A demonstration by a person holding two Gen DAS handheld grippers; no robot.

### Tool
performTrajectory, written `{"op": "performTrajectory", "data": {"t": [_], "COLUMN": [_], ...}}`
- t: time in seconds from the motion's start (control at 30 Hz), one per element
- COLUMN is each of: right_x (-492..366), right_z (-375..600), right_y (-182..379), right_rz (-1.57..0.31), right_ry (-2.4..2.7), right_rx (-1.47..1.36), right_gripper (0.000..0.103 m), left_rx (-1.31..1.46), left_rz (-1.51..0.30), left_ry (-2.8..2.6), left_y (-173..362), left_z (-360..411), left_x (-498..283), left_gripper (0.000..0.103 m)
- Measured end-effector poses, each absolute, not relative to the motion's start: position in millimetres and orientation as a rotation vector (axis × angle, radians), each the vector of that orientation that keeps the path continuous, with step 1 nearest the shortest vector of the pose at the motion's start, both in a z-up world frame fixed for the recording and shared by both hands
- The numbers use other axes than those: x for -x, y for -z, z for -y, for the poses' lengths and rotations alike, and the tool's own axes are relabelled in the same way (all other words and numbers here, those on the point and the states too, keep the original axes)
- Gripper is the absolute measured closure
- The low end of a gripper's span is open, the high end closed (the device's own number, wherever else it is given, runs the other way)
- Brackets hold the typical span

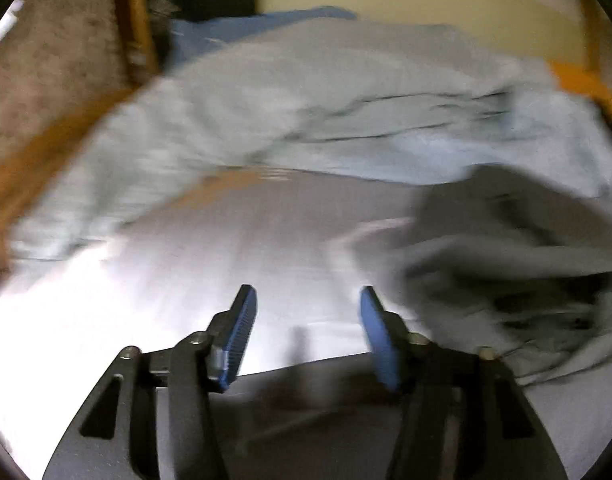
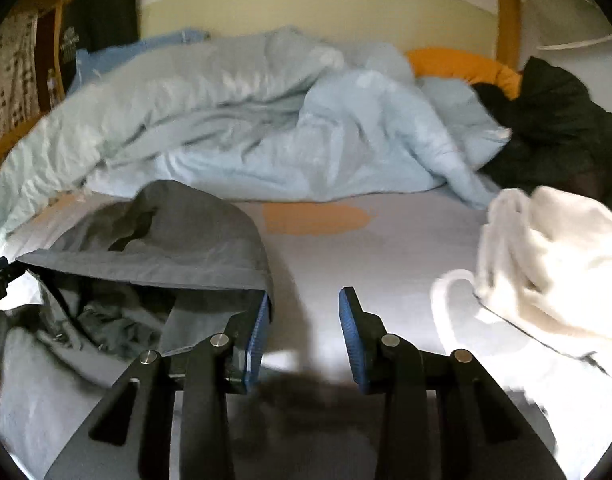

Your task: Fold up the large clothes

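A crumpled grey garment (image 2: 165, 248) lies on the white bed sheet (image 2: 366, 248), at the left in the right wrist view and at the right in the blurred left wrist view (image 1: 506, 248). A white fluffy garment (image 2: 546, 264) lies in a heap at the right. My right gripper (image 2: 304, 300) is open and empty over the sheet; its left finger is beside the grey garment's edge. My left gripper (image 1: 308, 300) is open and empty over bare sheet (image 1: 225, 260), left of the grey garment.
A rumpled light-blue duvet (image 2: 265, 120) fills the back of the bed. A dark garment (image 2: 554, 128) and an orange pillow (image 2: 466, 66) lie at the back right. A wooden bed frame (image 1: 137, 28) and carpet (image 1: 45, 72) are at the left.
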State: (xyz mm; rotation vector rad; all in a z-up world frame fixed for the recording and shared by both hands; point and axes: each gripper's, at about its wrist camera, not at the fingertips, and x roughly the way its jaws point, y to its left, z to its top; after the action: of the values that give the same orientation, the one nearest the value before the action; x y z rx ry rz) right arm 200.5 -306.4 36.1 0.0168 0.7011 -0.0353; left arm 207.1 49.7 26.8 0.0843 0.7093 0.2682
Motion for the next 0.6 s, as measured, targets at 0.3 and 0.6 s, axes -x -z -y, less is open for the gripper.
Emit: {"op": "performTrajectory", "data": {"t": [0.3, 0.6], "right_x": [-198, -214], "right_z": [356, 315], "right_y": [-7, -76], "right_rz": [-0.941, -0.768], "right_ry": [-0.089, -0.194], "right_rx": [-0.13, -0.166], "right_gripper": [0.066, 0.063], "left_rx": [0.067, 0.017], "left_rz": [-0.76, -0.683], "left_ry": [0.079, -0.038], "left_y": [-48, -62], "left_z": [-78, -6], "left_x": [-206, -284], "left_gripper": [0.047, 0.035]}}
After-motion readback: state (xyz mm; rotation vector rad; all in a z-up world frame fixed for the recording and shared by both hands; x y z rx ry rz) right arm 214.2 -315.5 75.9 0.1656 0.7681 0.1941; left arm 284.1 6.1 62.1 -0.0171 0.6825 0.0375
